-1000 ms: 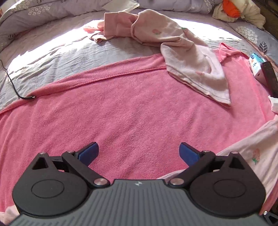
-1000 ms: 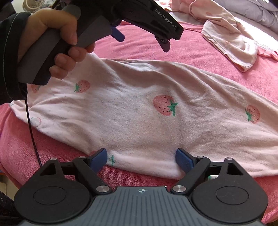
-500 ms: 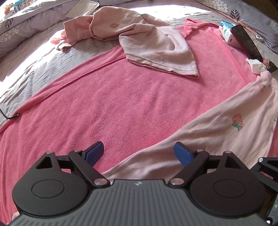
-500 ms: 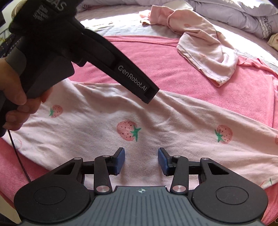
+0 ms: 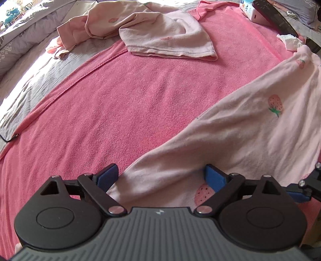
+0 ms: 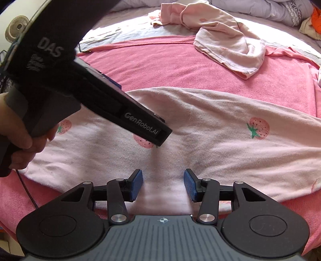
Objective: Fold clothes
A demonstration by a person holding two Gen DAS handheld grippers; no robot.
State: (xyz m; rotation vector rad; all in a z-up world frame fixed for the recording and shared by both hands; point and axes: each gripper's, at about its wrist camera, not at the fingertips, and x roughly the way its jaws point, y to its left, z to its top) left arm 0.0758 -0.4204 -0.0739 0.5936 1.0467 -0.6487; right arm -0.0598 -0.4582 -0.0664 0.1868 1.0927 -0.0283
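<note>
A pale pink strawberry-print garment (image 6: 210, 136) is lying spread across a pink towel (image 5: 120, 96) on the bed, filling the middle of the right wrist view and running from the lower centre to the right edge of the left wrist view.

The left tongs (image 5: 161, 176) are standing wide apart and opening, hanging at the bottom of their frame over the garment's near end; the cloth is lying between the blue pads (image 5: 213, 177) without being pinched. In the right wrist view the same tool is crossing the upper left of the frame, with a hand (image 6: 14, 140) gripping its handle at the left edge.

The right tongs (image 6: 163, 184) are partly apart and opening at the bottom centre of their frame, straddling the garment's near edge; the fabric is sitting between the pads, and none of it is being clamped.

A second pink garment (image 5: 156, 34) is lying crumpled at the top of the frame, half on the towel. A dark remote (image 5: 274, 16) and a small box (image 5: 247, 8) are sitting at the upper right.
</note>
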